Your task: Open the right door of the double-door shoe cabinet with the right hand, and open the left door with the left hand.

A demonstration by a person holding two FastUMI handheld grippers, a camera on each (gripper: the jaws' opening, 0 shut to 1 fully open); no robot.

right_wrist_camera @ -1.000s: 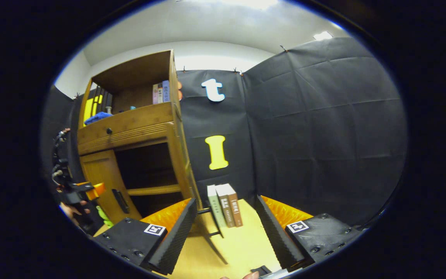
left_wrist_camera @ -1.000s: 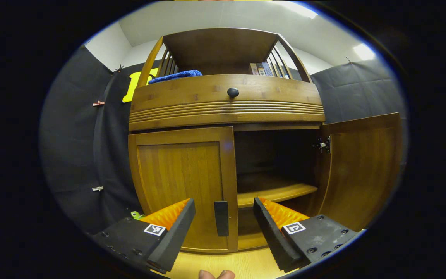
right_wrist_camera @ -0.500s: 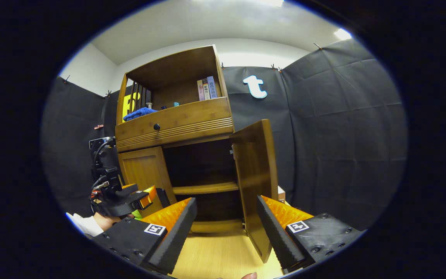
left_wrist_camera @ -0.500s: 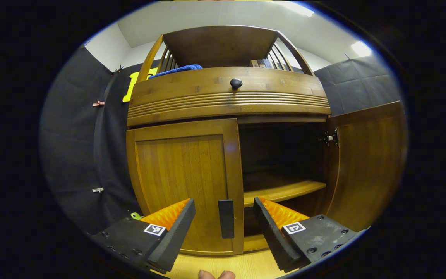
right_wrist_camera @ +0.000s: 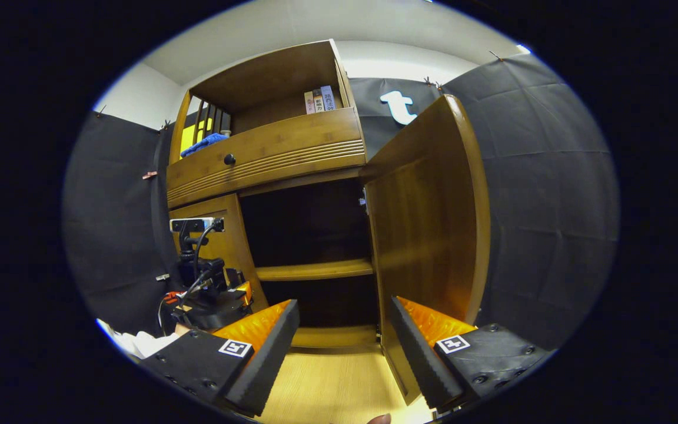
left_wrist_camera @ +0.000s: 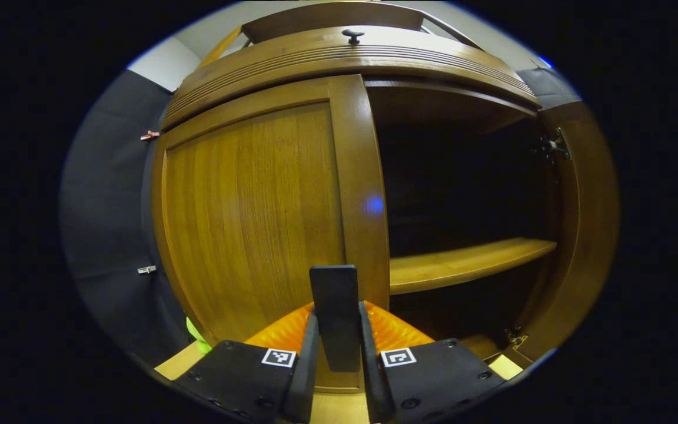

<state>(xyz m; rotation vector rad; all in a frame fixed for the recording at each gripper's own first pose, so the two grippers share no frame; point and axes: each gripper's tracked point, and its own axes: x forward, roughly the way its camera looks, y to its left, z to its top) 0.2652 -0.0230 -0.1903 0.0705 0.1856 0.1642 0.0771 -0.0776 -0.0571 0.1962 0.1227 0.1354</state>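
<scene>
Left door [left_wrist_camera: 256,212] of the shoe cabinet [right_wrist_camera: 268,159] is sitting closed; left gripper [left_wrist_camera: 337,365] jaws, wide apart a second ago, are now clamping its black handle [left_wrist_camera: 334,315] at 6 o'clock. Right door [right_wrist_camera: 427,229] is standing open; right gripper [right_wrist_camera: 342,347] jaws are gaping, empty. Pulling comes next.

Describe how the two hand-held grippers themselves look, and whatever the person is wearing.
Each hand-held gripper, left and right, has black bodies with small screws, square black-and-white markers, ribbed orange backing and dark ridged pads. In the right gripper view, black cables and a bar-shaped camera top the left one, with a white sleeve below.
</scene>
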